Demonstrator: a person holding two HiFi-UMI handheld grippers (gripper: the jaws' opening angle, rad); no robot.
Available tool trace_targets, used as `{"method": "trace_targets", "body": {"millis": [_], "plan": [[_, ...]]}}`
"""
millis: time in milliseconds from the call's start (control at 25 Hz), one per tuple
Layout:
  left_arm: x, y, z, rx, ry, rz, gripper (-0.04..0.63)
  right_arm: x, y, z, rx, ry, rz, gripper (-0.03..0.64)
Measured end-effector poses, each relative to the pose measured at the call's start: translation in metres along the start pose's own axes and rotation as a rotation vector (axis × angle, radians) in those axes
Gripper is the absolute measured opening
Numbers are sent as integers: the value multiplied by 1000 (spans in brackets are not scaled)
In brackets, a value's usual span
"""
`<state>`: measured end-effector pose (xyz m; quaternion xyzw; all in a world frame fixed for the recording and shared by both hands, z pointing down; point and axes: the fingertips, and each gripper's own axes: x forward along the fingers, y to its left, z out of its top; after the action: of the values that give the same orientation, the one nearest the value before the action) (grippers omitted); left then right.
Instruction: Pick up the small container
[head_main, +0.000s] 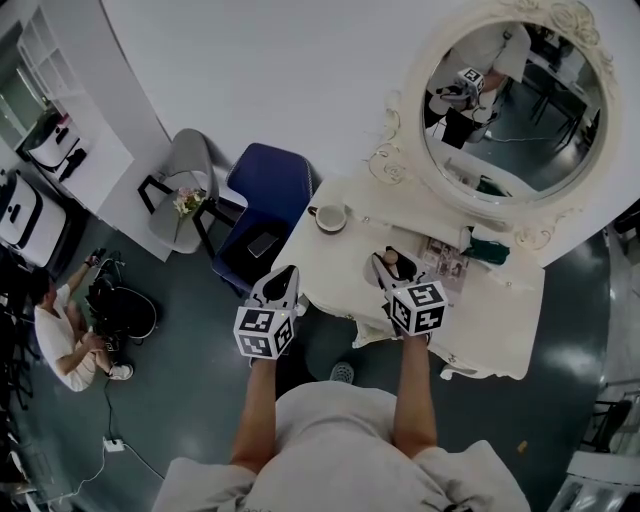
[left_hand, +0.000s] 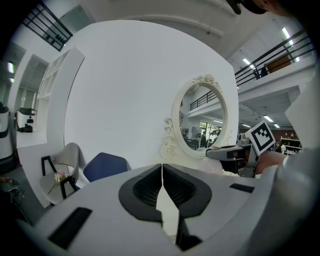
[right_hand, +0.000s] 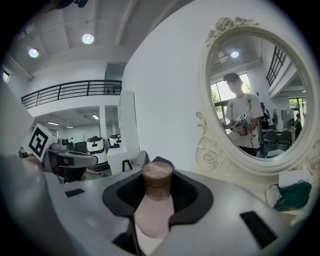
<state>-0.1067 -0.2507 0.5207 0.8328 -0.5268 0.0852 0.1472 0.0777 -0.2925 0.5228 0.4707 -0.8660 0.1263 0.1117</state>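
My right gripper (head_main: 386, 270) grasps the small pink plastic container with a brown cap (right_hand: 155, 207) before the ornate white oval mirror (head_main: 520, 120), upright, probably against spilling. Left of the mirror, my left gripper (head_main: 281, 283) is clenched empty, kept clear.

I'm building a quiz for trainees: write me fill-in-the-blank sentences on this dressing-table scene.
1. The right gripper grips a pink bottle with a ____ cap.
2. The left gripper holds ____.
3. Beside the grey chair stands a ____ chair.
Missing words: brown; nothing; blue.
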Motion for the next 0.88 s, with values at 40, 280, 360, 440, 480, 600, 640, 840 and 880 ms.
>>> {"method": "trace_targets", "body": {"millis": [40, 280, 360, 440, 480, 600, 640, 840, 880], "plan": [[0, 0, -1, -1, 0, 0, 29, 0, 1, 0, 0, 0, 1, 140], [-1, -3, -5, -3, 6, -2, 29, -2, -1, -1, 9, -6, -3, 140], [-1, -3, -4, -3, 4, -1, 29, -2, -1, -1, 10, -6, -5, 140], [-1, -3, -4, 0, 3, -1, 29, -2, -1, -1, 9, -6, -5, 140], [-1, -3, -3, 1, 3, -1, 29, -2, -1, -1, 8, -6, -5, 140], [1, -3, -2, 2, 4, -5, 29, -1, -1, -1, 7, -5, -10, 140], [1, -3, -2, 2, 4, -7, 29, -1, -2, -1, 8, -5, -12, 140], [3, -3, -2, 2, 8, -12, 29, -3, -8, 0, 6, -16, -43, 140], [3, -3, -2, 3, 8, -13, 29, -3, -8, 0, 7, -16, -45, 140]]}}
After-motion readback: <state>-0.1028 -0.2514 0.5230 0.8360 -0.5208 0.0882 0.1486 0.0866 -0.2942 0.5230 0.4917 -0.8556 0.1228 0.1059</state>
